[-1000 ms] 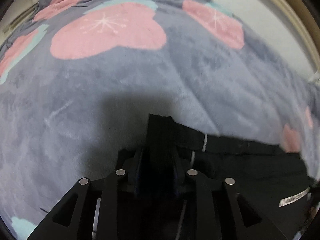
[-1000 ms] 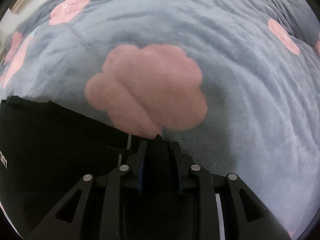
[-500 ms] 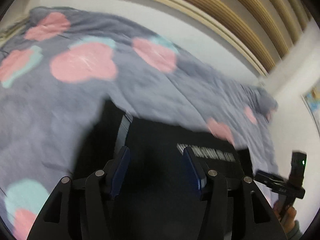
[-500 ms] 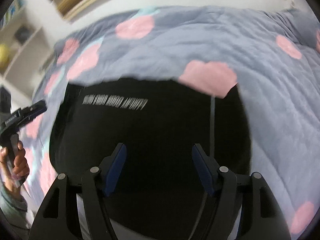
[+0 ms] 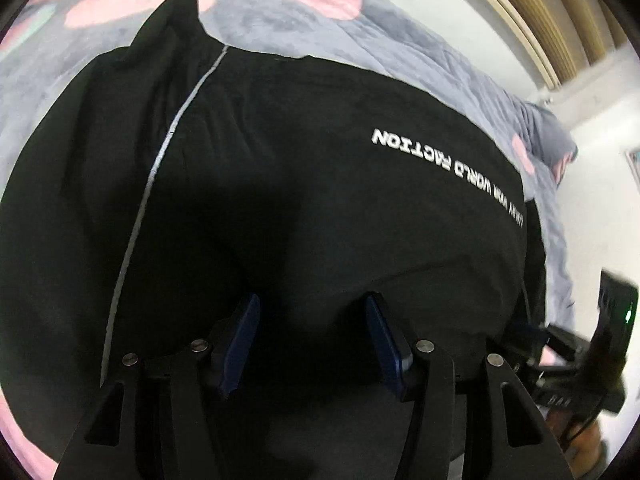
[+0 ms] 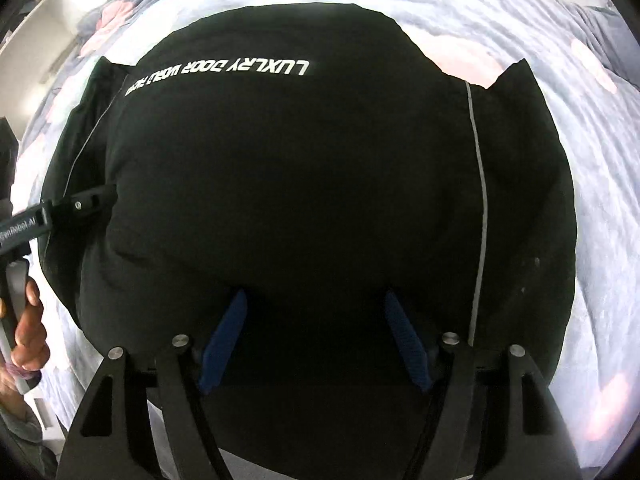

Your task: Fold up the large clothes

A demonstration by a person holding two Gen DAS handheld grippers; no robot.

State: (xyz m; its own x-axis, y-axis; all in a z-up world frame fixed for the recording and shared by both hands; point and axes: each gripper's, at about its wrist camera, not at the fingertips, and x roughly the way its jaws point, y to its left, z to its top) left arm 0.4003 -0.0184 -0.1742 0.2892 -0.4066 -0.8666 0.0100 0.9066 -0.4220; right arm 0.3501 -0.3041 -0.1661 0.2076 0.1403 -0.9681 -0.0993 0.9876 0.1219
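A black garment [image 5: 320,168] with white lettering [image 5: 448,168] and a thin grey stripe [image 5: 160,160] lies folded on the bed. My left gripper [image 5: 311,304] hovers over its near part, open, with only the cloth's surface below the blue pads. In the right wrist view the same garment [image 6: 300,168] fills the middle, lettering [image 6: 220,70] at its far edge. My right gripper [image 6: 315,296] is also open above it, holding nothing. A finger of the left gripper [image 6: 92,200] shows at the garment's left side, with a hand [image 6: 28,332] on its handle.
A grey blanket [image 5: 300,20] with pink flowers covers the bed around the garment and reaches all sides in the right wrist view [image 6: 560,40]. A white wall [image 5: 440,8] with wooden slats [image 5: 560,12] stands behind the bed.
Both grippers were shut on the garment's black edge a second ago. They have let go, opened and drawn back, so the whole folded garment now shows.
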